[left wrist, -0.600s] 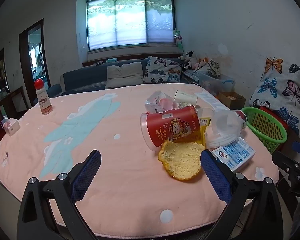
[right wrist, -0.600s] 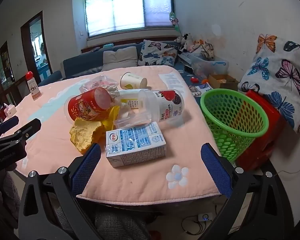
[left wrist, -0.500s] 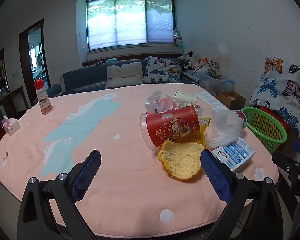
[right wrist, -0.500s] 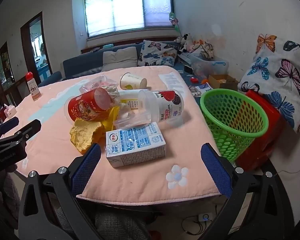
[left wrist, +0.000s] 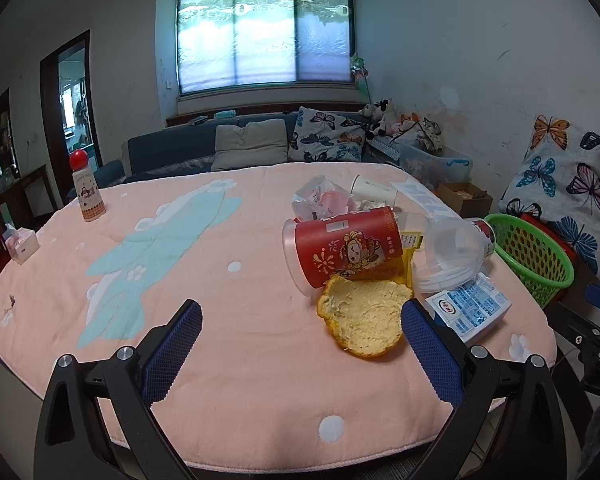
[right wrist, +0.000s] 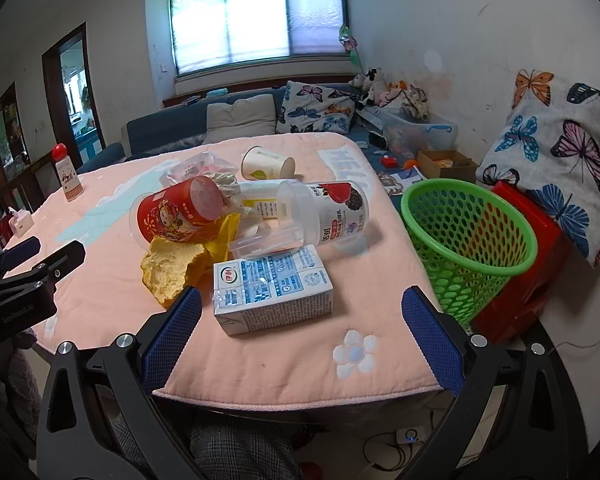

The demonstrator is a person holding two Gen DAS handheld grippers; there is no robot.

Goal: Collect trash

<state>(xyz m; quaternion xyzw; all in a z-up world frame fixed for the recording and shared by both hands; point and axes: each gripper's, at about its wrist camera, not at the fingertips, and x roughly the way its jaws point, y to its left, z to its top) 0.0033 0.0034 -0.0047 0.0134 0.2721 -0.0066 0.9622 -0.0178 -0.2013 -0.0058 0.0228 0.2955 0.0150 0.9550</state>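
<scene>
- Both tongs hang spread and empty at the worktop's [right wrist: 260, 364] near edge: left tongs [left wrist: 302, 344] by the orange peel [left wrist: 362, 318], right tongs [right wrist: 302, 328] facing the milk carton [right wrist: 274, 294].
- Trash lies heaped mid-worktop: red cup [right wrist: 180, 212], clear yogurt tub [right wrist: 328, 212], paper cup [right wrist: 266, 164].
- Best start: pinch the carton across its narrow sides, then swing right.
- Green basket [right wrist: 470, 240] stands beside the worktop; nothing blocks the way.

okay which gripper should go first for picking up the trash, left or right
Probably the right. The right gripper is open with the milk carton directly between its fingers, and the green basket stands just beside it. The left gripper, also open, faces mostly bare tablecloth, with the peel off-centre.
</scene>
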